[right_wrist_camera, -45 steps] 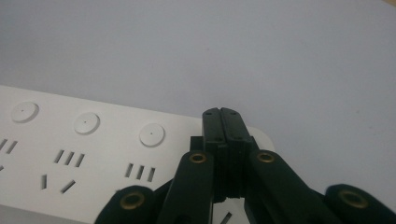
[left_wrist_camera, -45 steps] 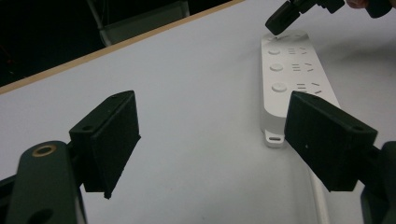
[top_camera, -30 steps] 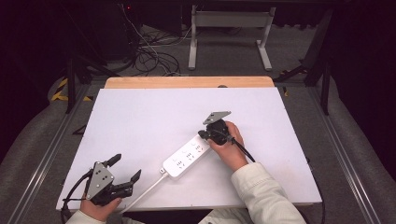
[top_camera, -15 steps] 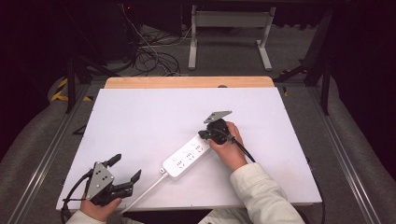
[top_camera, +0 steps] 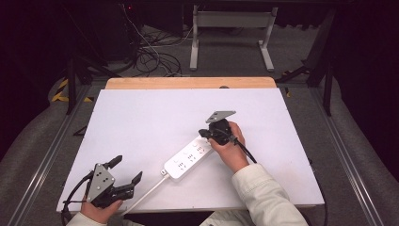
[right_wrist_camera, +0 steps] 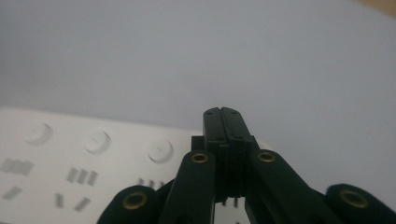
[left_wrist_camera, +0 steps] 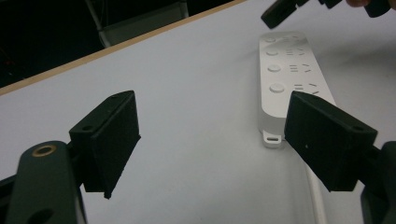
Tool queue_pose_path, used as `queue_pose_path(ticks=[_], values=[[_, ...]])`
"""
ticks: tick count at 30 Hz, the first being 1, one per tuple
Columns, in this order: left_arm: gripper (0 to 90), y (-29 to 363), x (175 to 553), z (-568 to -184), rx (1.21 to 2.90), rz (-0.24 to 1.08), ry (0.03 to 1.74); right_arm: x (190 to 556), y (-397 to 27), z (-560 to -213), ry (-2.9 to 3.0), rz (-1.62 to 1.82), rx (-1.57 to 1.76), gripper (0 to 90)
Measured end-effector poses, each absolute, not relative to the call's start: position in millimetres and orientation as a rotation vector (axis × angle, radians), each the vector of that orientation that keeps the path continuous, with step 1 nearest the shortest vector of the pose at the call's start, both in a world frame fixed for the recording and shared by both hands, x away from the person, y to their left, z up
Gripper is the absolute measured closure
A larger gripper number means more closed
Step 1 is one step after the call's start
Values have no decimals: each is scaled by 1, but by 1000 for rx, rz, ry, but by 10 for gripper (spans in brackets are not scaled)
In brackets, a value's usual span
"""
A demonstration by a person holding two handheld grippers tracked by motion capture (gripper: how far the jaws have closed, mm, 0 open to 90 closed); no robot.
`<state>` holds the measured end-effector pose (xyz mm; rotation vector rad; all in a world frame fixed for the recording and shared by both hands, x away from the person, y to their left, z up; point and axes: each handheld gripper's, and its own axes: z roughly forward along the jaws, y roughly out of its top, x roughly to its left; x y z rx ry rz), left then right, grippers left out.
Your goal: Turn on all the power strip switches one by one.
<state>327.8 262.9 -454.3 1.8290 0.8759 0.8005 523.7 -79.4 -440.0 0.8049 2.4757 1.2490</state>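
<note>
A white table (top_camera: 155, 117) takes up most of the high view, with a bare wooden strip along its far edge. On it, right of centre and toward the near side, lies a white power strip (top_camera: 193, 155) — set at a slant, its cable end pointing near-left and its other end far-right. A white cable (top_camera: 143, 193) runs from that near-left end toward the near edge of the table.

The right gripper (top_camera: 207, 134) sits at the far-right end of the power strip, held from the right by the person's hand (top_camera: 230, 146). In the right gripper view its jaws are pressed flat together with nothing between them, and the tip (right_wrist_camera: 222, 116) hangs over the strip's last round button (right_wrist_camera: 160, 150), by the look of it just above or touching the casing. The step in hand seems to be pressing a switch on the strip with the closed tip.

The left gripper (top_camera: 127, 172) rests at the near-left corner, well apart from the strip, its jaws spread wide and empty.

The next move likely calls for a short, straight push down on the button — and the left gripper may need to steady the strip's near end so it does not slide.
</note>
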Motion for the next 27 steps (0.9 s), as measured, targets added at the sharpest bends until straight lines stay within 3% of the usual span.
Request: queue_pose_path(ticks=[27], values=[[183,263,328,-454,1835,807,869,509,-61,-431,2522,1291,676,900]])
